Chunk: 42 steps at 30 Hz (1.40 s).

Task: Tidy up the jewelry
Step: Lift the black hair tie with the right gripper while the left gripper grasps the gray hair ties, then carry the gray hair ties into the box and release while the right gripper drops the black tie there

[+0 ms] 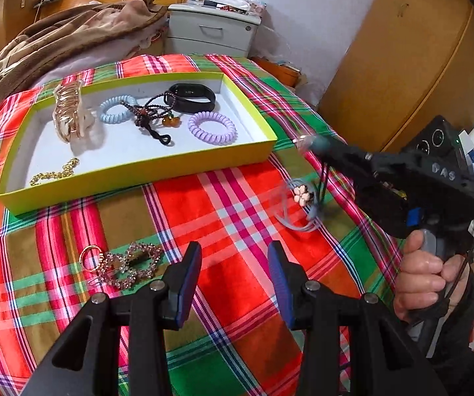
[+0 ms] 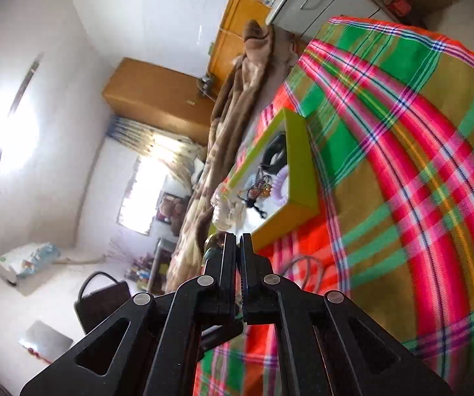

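My bed, under its plaid cover point(image 1: 237, 217), carries the yellow-green tray point(image 1: 137, 171) toward the far left, and most of the sorting looks done: inside it lie the gold hair claw point(image 1: 70, 112) by the left wall, the black wristband point(image 1: 192, 97) at the far right corner, the dark bead necklace point(image 1: 147, 115) in the middle, the purple coil tie point(image 1: 212, 127), the blue coil tie point(image 1: 115, 109), and a gold chain point(image 1: 55, 171) in the near left corner. Left outside, I judge, are the rhinestone bow clip point(image 1: 131, 264) with a gold ring point(image 1: 90, 257) near the cover's near left edge. My right gripper point(image 1: 306, 142) is pressed together on the flower hair tie point(image 1: 303, 198), which dangles blurred just right of the tray. My left gripper point(image 1: 235, 277) stands spread wide, holding nothing, above bare cover.
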### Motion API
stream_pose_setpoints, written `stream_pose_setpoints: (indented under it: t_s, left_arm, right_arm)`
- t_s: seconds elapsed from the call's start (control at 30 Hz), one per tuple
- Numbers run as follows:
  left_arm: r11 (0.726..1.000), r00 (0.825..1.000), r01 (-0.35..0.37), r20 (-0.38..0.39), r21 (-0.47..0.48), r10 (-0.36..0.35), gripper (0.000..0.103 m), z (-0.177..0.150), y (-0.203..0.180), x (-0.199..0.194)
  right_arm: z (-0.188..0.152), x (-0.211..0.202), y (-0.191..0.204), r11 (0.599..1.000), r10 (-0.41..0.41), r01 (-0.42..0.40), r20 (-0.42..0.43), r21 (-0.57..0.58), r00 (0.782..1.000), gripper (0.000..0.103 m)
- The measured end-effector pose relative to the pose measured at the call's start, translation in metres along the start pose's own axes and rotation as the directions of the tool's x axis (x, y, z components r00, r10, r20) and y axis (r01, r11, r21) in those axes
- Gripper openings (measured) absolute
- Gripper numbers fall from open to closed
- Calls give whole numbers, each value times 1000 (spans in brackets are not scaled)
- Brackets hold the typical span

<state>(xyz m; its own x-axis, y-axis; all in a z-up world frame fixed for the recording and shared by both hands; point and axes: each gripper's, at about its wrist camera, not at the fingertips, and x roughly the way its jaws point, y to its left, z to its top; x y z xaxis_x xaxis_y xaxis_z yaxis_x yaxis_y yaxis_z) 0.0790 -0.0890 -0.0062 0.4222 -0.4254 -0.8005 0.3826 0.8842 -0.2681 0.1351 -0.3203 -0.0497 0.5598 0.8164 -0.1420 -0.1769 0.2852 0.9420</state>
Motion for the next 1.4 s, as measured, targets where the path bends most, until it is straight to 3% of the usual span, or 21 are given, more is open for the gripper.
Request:
stream_pose_setpoints:
  t_s: [0.07, 0.1, 0.13, 0.17, 0.23, 0.37, 0.53, 0.67, 0.73, 1.1, 1.17, 1.23, 1.33, 1.4]
  left_arm:
    - [1000, 1000, 11, 1, 7, -11, 43, 0, -1, 0]
    - [1000, 1000, 15, 1, 10, -15, 43, 0, -1, 0]
    - [1000, 1000, 14, 0, 6, -14, 43, 0, 0, -1]
    - [1000, 1000, 14, 0, 4, -14, 43, 0, 0, -1]
    - [1000, 1000, 29, 11, -4, -29, 43, 1, 2, -2]
    - [999, 999, 39, 24, -15, -39, 43, 3, 5, -3]
    - [997, 997, 74, 21, 28, -75, 43, 6, -4, 1]
    - [993, 996, 74, 47, 90, -78, 43, 20, -19, 11]
    - [991, 998, 63, 24, 122, -66, 43, 25, -24, 21]
    - [985, 999, -28, -21, 169, 32, 43, 38, -38, 59]
    - [983, 999, -39, -17, 182, 43, 39, 38, -41, 59]
    - [980, 998, -52, -28, 192, 58, 22, 38, -40, 62]
    - [981, 999, -43, -24, 188, 48, 6, 39, -38, 58]
    - [982, 999, -46, -9, 182, 48, 4, 40, -35, 54]
  right_arm:
    - [1, 1, 4, 992, 121, -121, -4, 23, 993, 2]
    - [1, 4, 8, 994, 108, -108, -11, 20, 994, 2]
    - [3, 6, 18, 998, -31, 30, -9, -46, 999, 2]
    - [1, 6, 26, 987, -101, 103, 16, -120, 995, 2]
    - [0, 12, 27, 995, -31, 29, -20, -97, 999, 2]
    - [4, 14, 25, 998, -21, 20, -16, -67, 1000, 2]
    - [7, -1, 39, 995, 51, -49, 21, -84, 998, 2]
    - [12, -10, 42, 994, 0, 8, 75, -106, 997, 2]
    - [15, -17, 38, 996, -5, 13, 88, -92, 996, 2]
    - [19, -37, 39, 982, -106, 124, 124, -144, 987, 2]
    - [21, -36, 37, 983, -104, 120, 122, -140, 987, 2]
    - [23, -34, 37, 982, -108, 125, 123, -143, 986, 2]
    - [23, -34, 37, 980, -120, 137, 123, -144, 985, 2]
    - [25, -32, 38, 979, -127, 144, 120, -145, 985, 2]
